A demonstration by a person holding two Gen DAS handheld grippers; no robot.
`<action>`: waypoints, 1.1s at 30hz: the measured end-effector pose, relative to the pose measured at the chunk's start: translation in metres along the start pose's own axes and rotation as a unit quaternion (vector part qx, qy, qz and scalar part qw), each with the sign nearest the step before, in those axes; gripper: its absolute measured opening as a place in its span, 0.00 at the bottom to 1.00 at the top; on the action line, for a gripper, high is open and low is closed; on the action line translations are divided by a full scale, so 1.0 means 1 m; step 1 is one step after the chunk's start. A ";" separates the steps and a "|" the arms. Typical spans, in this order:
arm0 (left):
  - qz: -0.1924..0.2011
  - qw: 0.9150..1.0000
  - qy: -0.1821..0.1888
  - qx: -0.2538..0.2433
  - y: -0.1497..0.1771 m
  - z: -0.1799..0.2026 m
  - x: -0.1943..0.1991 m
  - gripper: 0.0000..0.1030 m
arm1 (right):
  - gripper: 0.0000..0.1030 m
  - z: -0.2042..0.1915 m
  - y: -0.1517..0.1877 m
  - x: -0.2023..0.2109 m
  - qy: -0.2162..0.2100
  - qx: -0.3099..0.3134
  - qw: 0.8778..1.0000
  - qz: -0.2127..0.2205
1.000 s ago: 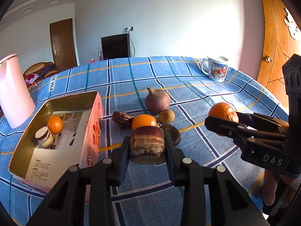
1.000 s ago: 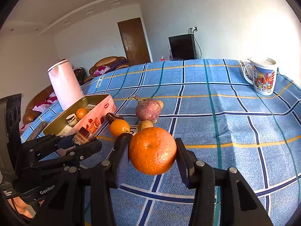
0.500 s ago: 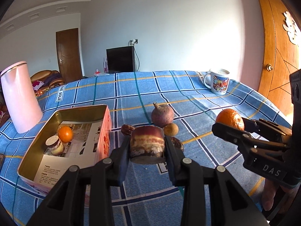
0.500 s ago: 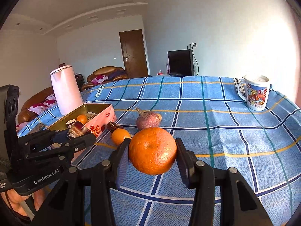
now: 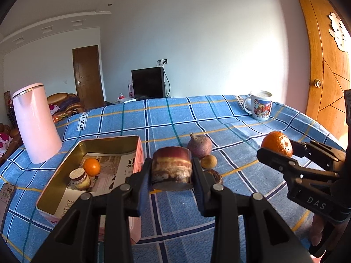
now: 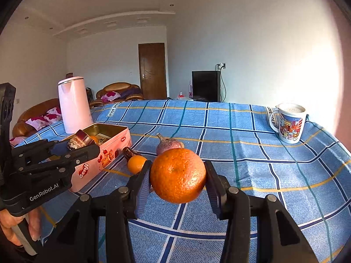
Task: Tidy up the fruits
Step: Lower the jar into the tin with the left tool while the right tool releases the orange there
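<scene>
My left gripper (image 5: 171, 171) is shut on a brown, banded cylindrical piece (image 5: 171, 167), held above the table just right of the pink tin (image 5: 54, 182). It also shows in the right wrist view (image 6: 75, 145). My right gripper (image 6: 178, 176) is shut on a large orange (image 6: 178, 175), held above the table; that orange also shows in the left wrist view (image 5: 276, 143). The tin holds a small orange (image 5: 91, 166) and a small lidded jar (image 5: 79, 178). A purple round fruit (image 5: 200, 145), a small tan fruit (image 5: 208, 161), a dark fruit (image 5: 214, 176) and another small orange (image 6: 136, 164) lie on the cloth.
A pink kettle (image 5: 36, 122) stands left of the tin. A printed mug (image 5: 260, 107) stands at the far right of the blue checked tablecloth (image 5: 166, 118). A dark date-like fruit (image 6: 129, 152) lies beside the tin. A wooden door (image 5: 322, 65) is at the right.
Both grippers have risen and tilted up with their loads, so the table looks lower and more of the room shows. The fruits on the cloth have not moved.
</scene>
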State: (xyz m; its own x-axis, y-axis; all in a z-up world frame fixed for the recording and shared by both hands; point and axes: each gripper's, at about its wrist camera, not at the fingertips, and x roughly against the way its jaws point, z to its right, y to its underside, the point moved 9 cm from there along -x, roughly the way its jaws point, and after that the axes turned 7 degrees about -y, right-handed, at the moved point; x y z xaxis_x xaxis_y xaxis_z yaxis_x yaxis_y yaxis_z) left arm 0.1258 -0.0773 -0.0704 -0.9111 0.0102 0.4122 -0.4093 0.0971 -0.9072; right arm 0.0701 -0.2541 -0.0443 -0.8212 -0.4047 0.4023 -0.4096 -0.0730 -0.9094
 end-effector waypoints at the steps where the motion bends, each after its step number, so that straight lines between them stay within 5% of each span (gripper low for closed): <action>1: 0.004 1.000 -0.003 0.000 -0.001 -0.001 0.002 0.35 | 0.47 0.000 0.000 0.001 0.001 0.000 1.000 0.002; 15: 0.005 0.998 -0.051 0.044 -0.007 -0.070 0.002 0.35 | 0.47 -0.039 -0.023 -0.018 -0.023 0.030 0.999 -0.007; 23: -0.022 0.993 -0.086 0.081 -0.002 -0.132 -0.009 0.35 | 0.47 -0.095 -0.040 -0.057 -0.082 0.052 0.995 -0.034; 33: -0.073 0.989 -0.067 0.112 0.019 -0.161 -0.028 0.35 | 0.47 -0.161 -0.027 -0.110 -0.138 0.081 0.982 -0.101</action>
State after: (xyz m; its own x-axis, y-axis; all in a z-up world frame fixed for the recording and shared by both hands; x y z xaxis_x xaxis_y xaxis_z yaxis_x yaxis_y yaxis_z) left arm 0.1513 0.0840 -0.0861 -0.8338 -0.1220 0.5384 -0.5236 -0.1347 -0.8413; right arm 0.1076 -0.0609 -0.0474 -0.5821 -0.5964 0.5527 -0.4667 -0.3116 -0.8277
